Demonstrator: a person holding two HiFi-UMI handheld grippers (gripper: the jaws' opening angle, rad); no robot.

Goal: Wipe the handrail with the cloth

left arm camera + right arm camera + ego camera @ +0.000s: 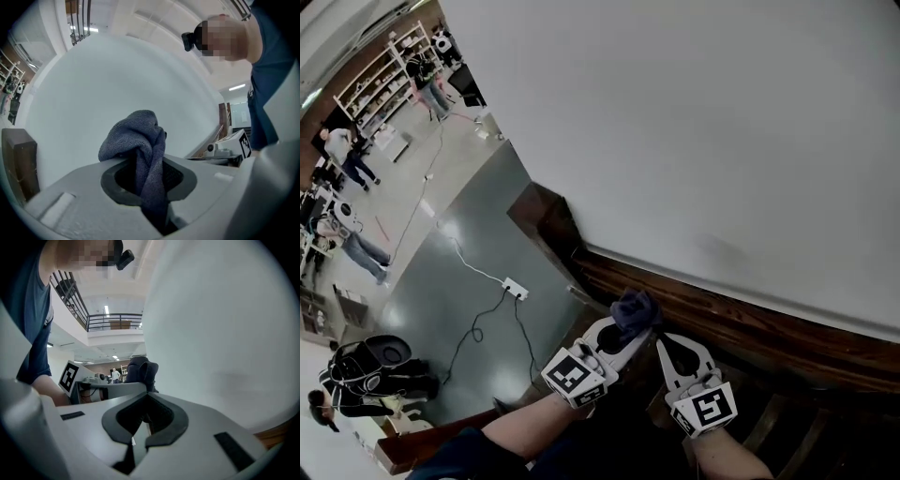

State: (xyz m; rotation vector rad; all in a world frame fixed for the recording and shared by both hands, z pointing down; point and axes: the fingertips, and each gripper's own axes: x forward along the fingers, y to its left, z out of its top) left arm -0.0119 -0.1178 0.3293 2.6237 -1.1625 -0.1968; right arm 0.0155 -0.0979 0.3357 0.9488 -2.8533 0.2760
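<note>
The left tongs (628,333) are clamped on a blue-grey towelling cloth (635,307), whose soft, nubbly folds bulge out past the tips. I judge it is gripped by its middle so that a thick pad meets the wood first. The dark brown wooden handrail (750,323), smooth and faintly glossy, runs just ahead of those tips along the foot of a matt white wall (675,141) — whether the cloth touches it I cannot tell. The right tongs (664,349), just beside the left, are pressed together on nothing, probably standing by while the other wipes.

Tongs (149,183) pinch cloth (136,131) (bunched), wall (93,79) seemingly behind
</note>
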